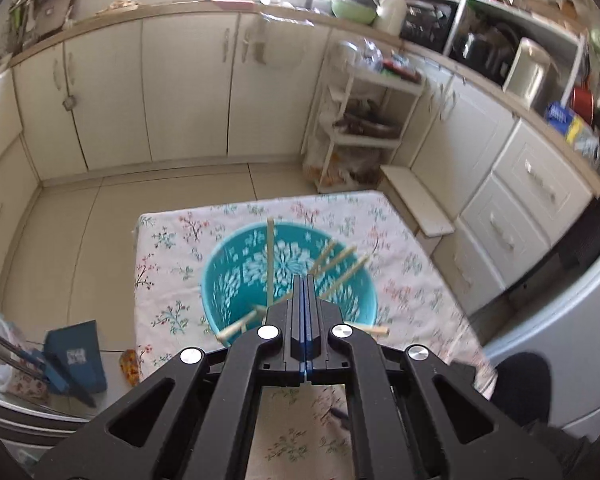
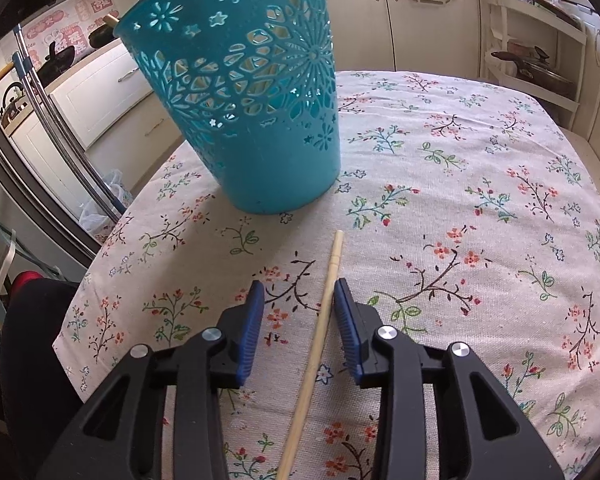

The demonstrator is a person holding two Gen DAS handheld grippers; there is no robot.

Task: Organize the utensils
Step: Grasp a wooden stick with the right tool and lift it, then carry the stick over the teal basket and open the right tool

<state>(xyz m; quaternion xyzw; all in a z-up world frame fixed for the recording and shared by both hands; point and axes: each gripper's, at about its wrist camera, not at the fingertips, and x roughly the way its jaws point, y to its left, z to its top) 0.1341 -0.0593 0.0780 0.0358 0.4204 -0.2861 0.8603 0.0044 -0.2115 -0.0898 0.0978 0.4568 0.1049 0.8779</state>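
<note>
On the table, covered by a floral tablecloth (image 2: 480, 184), a teal plastic basket (image 2: 256, 92) with cut-out flower patterns stands upright toward the far left part of the cloth as the right wrist camera sees it. A single wooden chopstick (image 2: 320, 336) lies flat on the cloth nearer the front edge, well apart from the basket's base, its far tip pointing roughly toward the basket. The right gripper (image 2: 299, 292) is low over the cloth with its blue-padded jaws spread apart, one on each side of the chopstick; the stick runs between them, closer to the right pad, and whether that pad touches it cannot be told. Nothing is clasped there.

From the left wrist camera the view is from above, looking down into the same basket (image 1: 228, 280), which sits near the middle of the tablecloth (image 1: 168, 240). Several chopsticks (image 1: 269, 256) stand and lean inside it, some tilted toward the right rim, one nearly upright, and a couple poking out over the near rim. The left gripper (image 1: 305, 278) hovers above the basket's near side with its jaws pressed together, no gap between the pads, and with nothing seen between them.

Around the table are cream kitchen cabinets (image 1: 188, 92), a white shelf rack (image 1: 360, 120) in the corner, and a blue dustpan (image 1: 76, 356) on the tiled floor by the table's left edge.
</note>
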